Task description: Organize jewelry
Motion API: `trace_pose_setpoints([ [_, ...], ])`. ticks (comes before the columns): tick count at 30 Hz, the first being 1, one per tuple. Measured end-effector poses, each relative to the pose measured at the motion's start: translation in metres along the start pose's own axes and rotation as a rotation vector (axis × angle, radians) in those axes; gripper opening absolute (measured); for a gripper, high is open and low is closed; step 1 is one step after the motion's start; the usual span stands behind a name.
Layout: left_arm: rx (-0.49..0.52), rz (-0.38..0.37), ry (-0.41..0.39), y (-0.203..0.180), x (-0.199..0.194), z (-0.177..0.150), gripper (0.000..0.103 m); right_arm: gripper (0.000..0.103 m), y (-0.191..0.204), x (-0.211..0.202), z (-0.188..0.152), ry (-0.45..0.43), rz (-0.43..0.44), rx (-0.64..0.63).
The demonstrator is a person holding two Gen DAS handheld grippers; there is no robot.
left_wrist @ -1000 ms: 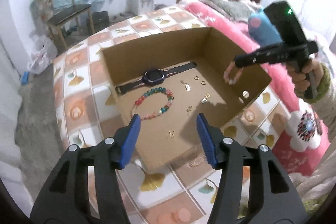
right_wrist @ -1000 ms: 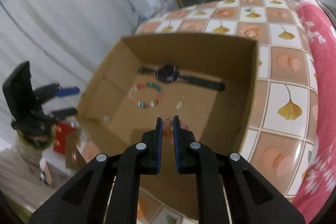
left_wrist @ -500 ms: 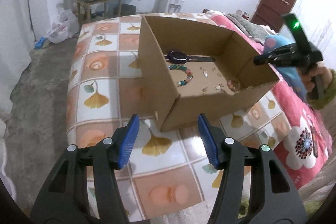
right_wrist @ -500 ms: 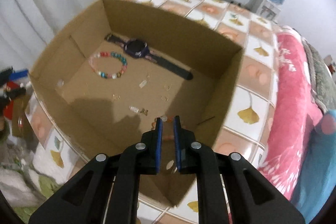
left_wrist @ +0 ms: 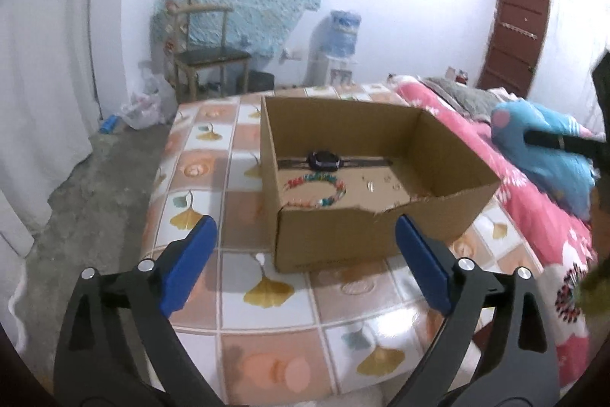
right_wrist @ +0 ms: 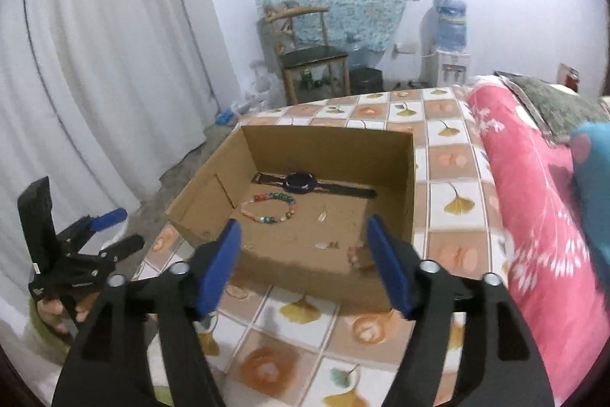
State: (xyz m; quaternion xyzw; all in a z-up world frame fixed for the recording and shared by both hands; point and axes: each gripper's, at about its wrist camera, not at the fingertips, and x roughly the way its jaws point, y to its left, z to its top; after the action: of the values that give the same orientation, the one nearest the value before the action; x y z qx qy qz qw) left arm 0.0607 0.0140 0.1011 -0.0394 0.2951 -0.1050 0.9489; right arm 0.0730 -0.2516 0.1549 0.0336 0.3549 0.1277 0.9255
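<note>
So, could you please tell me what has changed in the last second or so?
The right gripper, which held a pink bead bracelet over the cardboard box, has just opened and drawn back; the bracelet now lies in the box's near corner. The left gripper has also backed away, and its jaws have just opened wider, empty. The watch and multicoloured bead bracelet lie as before.
</note>
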Motion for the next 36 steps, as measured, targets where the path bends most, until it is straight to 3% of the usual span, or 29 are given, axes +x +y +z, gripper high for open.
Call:
trace_pose_setpoints([
  [4, 0.002, 0.03, -0.028, -0.014, -0.002, 0.004, 0.095, 0.081, -0.002, 0.006, -0.023, 0.009, -0.125, 0.077],
  [7, -0.001, 0.101, -0.036, -0.022, -0.001, 0.012, 0.095, 0.083, -0.001, 0.013, -0.032, 0.041, -0.202, 0.092],
  [11, -0.029, 0.178, -0.026, -0.028, 0.005, 0.021, 0.095, 0.09, 0.003, 0.015, -0.035, 0.036, -0.252, 0.087],
  [15, -0.058, 0.26, -0.023, -0.033, 0.01, 0.025, 0.095, 0.094, 0.003, 0.017, -0.035, 0.018, -0.263, 0.109],
  [24, -0.007, 0.346, 0.018, -0.051, 0.018, 0.028, 0.095, 0.095, -0.002, 0.039, -0.037, 0.063, -0.293, 0.12],
  [36, 0.007, 0.392, 0.138, -0.063, 0.042, 0.018, 0.095, 0.095, -0.008, 0.046, -0.036, 0.088, -0.264, 0.145],
])
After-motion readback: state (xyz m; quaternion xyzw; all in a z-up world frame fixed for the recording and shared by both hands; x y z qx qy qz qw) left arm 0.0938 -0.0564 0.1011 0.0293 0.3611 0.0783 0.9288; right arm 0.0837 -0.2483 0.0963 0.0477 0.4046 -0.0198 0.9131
